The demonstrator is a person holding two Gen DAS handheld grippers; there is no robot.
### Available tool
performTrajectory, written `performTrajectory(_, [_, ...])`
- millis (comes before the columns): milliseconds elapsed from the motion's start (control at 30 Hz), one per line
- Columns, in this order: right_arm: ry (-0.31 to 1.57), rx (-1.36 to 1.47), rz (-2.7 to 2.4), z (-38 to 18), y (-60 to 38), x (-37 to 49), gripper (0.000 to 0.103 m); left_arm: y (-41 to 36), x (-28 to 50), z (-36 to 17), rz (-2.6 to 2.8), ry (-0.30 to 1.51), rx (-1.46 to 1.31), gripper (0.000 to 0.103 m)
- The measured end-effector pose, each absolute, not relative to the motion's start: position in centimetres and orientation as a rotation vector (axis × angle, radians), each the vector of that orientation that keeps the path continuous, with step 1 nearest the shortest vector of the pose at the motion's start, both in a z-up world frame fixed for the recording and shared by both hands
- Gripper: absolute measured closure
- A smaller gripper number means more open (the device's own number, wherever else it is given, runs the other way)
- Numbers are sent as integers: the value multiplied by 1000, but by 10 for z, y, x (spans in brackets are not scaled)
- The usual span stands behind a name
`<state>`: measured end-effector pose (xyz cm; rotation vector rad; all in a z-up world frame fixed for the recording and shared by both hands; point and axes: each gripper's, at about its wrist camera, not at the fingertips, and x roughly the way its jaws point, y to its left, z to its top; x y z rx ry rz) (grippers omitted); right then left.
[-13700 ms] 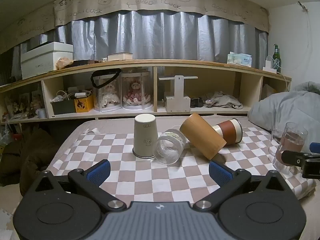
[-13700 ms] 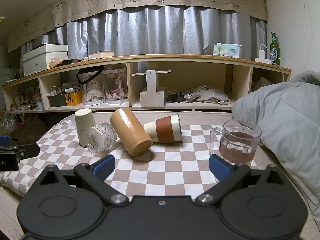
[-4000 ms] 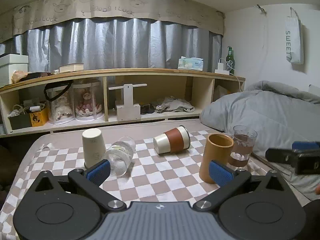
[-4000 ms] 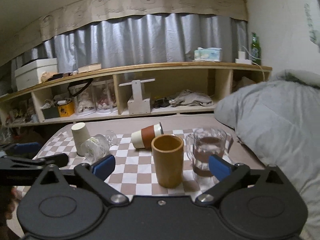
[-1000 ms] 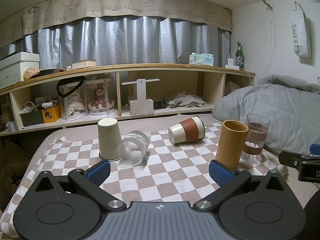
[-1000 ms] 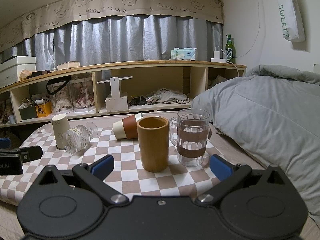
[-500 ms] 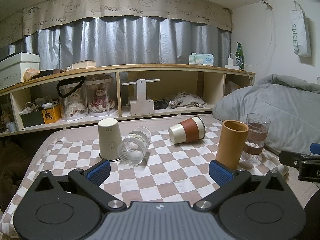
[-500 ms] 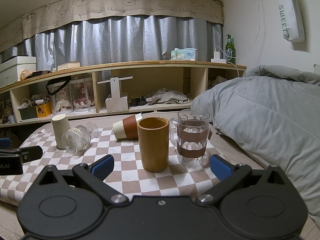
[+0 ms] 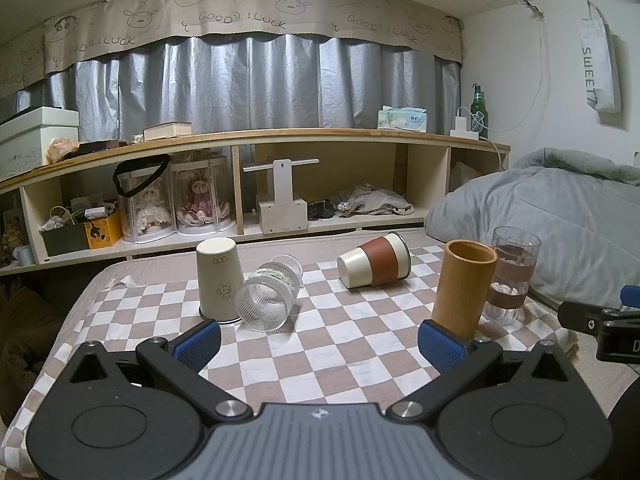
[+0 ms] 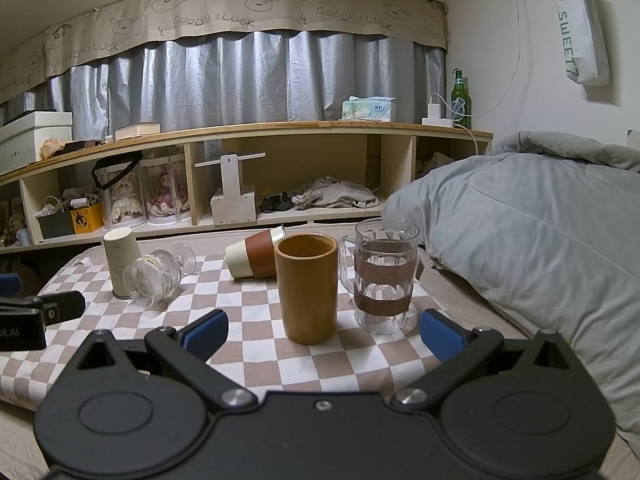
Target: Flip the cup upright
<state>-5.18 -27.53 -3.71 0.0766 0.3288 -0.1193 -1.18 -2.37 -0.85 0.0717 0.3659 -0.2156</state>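
Note:
A bamboo cup (image 9: 463,287) (image 10: 307,286) stands upright on the checkered cloth, beside an upright glass mug (image 9: 511,280) (image 10: 382,274). A brown-sleeved white cup (image 9: 374,266) (image 10: 253,258) lies on its side. A ribbed glass (image 9: 267,298) (image 10: 154,277) lies on its side against a cream paper cup (image 9: 218,281) (image 10: 119,260) standing mouth down. My left gripper (image 9: 320,344) is open and empty, back from the cups. My right gripper (image 10: 323,334) is open and empty, just before the bamboo cup.
The checkered cloth (image 9: 320,344) covers a low table. A long wooden shelf (image 9: 280,184) with doll cases and clutter runs behind it. A grey duvet (image 10: 540,240) lies at the right edge of the table.
In the last second nothing has visibly moved. Over the longer span the bamboo cup went from lying on its side mid-table to standing upright beside the glass mug.

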Motion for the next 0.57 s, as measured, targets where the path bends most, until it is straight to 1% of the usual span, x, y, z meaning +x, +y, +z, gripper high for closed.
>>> performTrajectory(567, [328, 73, -119, -37, -276, -52, 0, -26, -13, -8, -211, 366, 72, 0])
